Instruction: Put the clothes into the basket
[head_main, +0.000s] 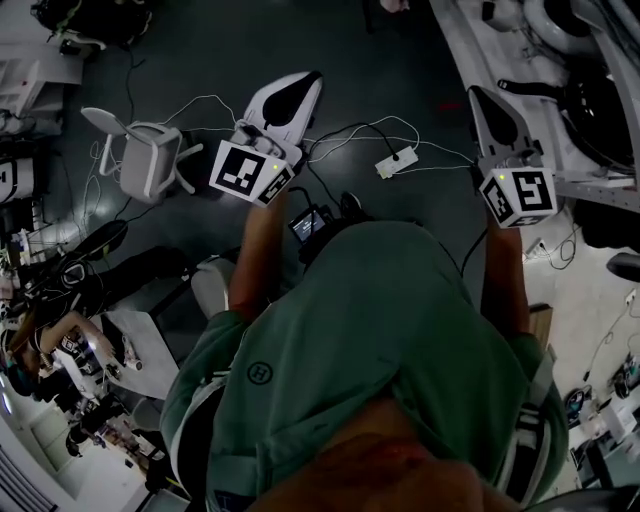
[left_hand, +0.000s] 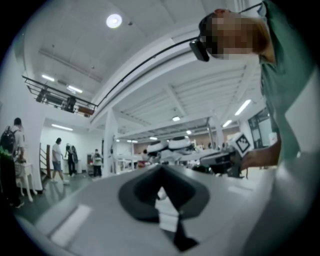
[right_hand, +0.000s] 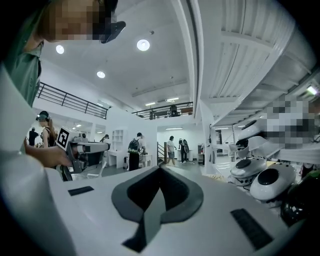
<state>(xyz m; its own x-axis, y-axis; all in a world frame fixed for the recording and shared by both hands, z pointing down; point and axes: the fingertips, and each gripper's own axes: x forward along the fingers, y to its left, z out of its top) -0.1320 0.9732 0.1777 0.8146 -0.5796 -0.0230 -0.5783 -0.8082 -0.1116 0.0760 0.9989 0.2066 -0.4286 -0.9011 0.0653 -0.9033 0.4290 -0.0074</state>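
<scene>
No clothes and no basket show in any view. In the head view the person in a green shirt holds both grippers out level over a dark floor. The left gripper (head_main: 308, 80) is white with a marker cube (head_main: 250, 171) at its back; its jaws are shut with nothing between them. The right gripper (head_main: 476, 95), with its own marker cube (head_main: 518, 196), is shut and empty too. In the left gripper view the shut left gripper (left_hand: 161, 168) points into a large white hall. The right gripper (right_hand: 160, 168) likewise looks into the hall with its jaws together.
A white chair (head_main: 146, 156) stands on the floor at the left. A power strip (head_main: 397, 160) with white cables lies between the grippers. A white bench (head_main: 500, 45) with dark gear runs along the upper right. People (right_hand: 134, 152) stand far off, and white robot shells (right_hand: 267, 181) sit at the right.
</scene>
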